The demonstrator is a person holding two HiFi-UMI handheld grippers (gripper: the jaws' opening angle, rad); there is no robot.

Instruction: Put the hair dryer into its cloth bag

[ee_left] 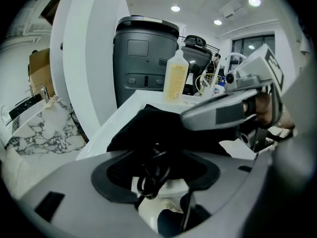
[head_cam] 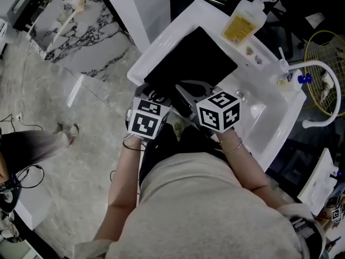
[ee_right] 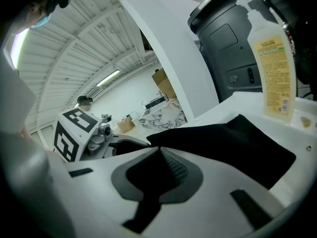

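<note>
My left gripper (ee_left: pixel 156 168), jaws wide, has the hair dryer (ee_left: pixel 157 211) and its cord (ee_left: pixel 150 176) between them, just short of the cloth bag (head_cam: pixel 190 63), which fills the worktop's (head_cam: pixel 156 47) near-left corner. My right gripper (ee_right: pixel 159 151), jaws together, sits at the bag's near edge. A soap bottle (head_cam: pixel 243 21) stands at the far edge, and the basin (head_cam: pixel 253 109) lies right.

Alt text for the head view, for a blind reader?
From above, a person holds two grippers over a black cloth bag on a white sink. The right gripper has its jaws shut on the bag's near edge; the left gripper hovers beside it. A yellow bottle stands behind.
</note>
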